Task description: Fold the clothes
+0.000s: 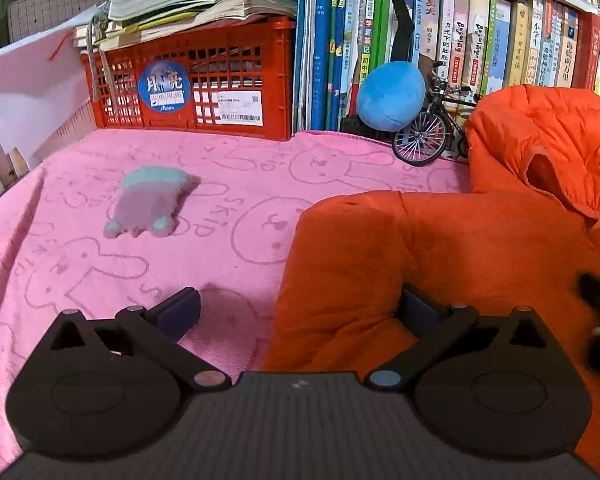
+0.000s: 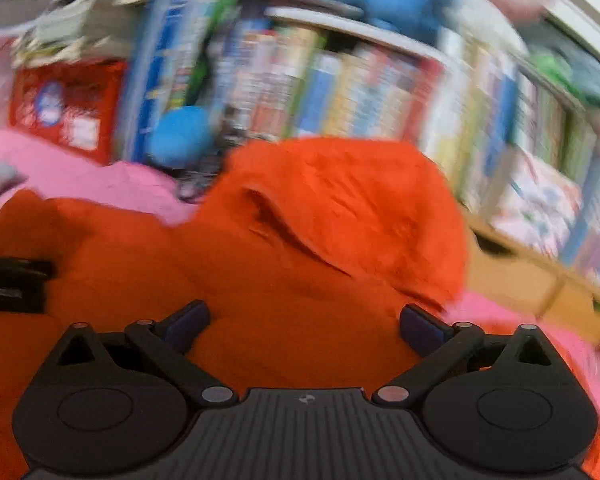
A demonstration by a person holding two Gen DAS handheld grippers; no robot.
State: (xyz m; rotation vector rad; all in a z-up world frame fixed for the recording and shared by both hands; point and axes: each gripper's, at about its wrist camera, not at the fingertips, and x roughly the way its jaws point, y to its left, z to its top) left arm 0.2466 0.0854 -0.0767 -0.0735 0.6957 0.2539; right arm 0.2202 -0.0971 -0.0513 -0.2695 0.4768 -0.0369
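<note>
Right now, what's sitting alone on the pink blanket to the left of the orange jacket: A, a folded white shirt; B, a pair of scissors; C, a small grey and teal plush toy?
C: a small grey and teal plush toy lies on the pink blanket, apart from the orange jacket.

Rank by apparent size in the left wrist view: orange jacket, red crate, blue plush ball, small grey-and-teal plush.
1. orange jacket, though it lies nearest the camera
2. red crate
3. blue plush ball and small grey-and-teal plush look alike; unranked.
</note>
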